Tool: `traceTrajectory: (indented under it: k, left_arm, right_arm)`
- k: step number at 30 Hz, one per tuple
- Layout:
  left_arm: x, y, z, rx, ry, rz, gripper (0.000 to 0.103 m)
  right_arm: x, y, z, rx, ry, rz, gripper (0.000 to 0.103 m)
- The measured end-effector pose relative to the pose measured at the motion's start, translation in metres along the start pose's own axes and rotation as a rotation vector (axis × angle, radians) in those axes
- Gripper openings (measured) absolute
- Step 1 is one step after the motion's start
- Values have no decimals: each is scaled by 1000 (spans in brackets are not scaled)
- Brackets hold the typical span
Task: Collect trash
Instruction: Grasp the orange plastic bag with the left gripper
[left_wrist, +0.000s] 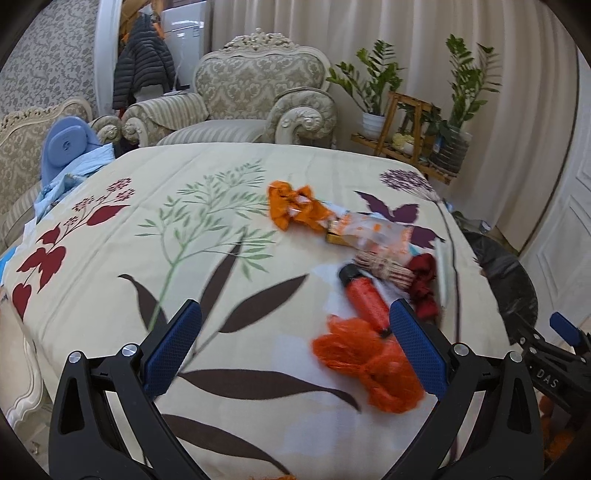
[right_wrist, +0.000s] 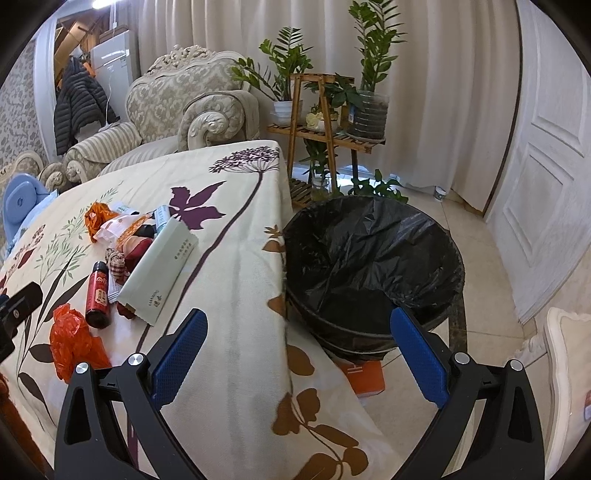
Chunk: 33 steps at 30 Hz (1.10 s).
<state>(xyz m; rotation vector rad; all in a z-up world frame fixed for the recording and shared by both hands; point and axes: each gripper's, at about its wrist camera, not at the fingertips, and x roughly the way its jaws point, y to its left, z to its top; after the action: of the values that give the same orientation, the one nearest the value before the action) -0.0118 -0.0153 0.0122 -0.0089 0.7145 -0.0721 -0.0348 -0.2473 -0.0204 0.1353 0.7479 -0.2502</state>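
The cloth-covered surface (left_wrist: 229, 229) holds scattered trash; I keep both fingers wide and empty, and the flimsy orange bag (left_wrist: 365, 354) could slip out.

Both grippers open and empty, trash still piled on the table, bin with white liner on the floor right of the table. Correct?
Not quite: the liner is black, not white. The right wrist view shows the bin lined with a black bag, standing on the floor right of the table. The rest holds: left gripper and right gripper are open and empty, and the trash pile lies on the tablecloth.
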Motion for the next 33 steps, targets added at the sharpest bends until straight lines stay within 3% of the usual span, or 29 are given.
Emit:
traceTrajectory:
  k: [8, 16, 18, 20, 22, 25, 27, 30, 32, 33]
  left_arm:
    - [3, -34, -14, 83, 21, -29, 99]
    - [15, -33, -23, 101, 49, -53, 99]
    - [15, -32, -24, 105, 46, -74, 93]
    - [16, -32, -25, 109, 48, -98, 77]
    - [17, -32, -25, 116, 52, -122, 74]
    - [14, -33, -26, 118, 44, -130, 76]
    - [14, -32, -26, 107, 35, -125, 87]
    - [16, -31, -25, 124, 39, -132, 86]
    - [19, -32, -25, 142, 58, -134, 64]
    - [20, -30, -25, 141, 68, -146, 62]
  right_arm:
    - [-9, -23, -9, 47, -7, -10, 97]
    - [-9, -24, -19, 61, 16, -6, 97]
    - [-8, -20, -18, 52, 17, -3, 97]
    - [-8, -15, -16, 41, 16, 2, 97]
    - [-9, -10, -14, 29, 15, 4, 97]
    - [-10, -6, -12, 18, 12, 7, 97]
    - [-10, -4, -10, 15, 11, 8, 97]
    - [-9, -3, -10, 14, 13, 11, 97]
    - [-8, 0, -9, 10, 16, 12, 97]
    - [-8, 2, -9, 5, 17, 14, 97]
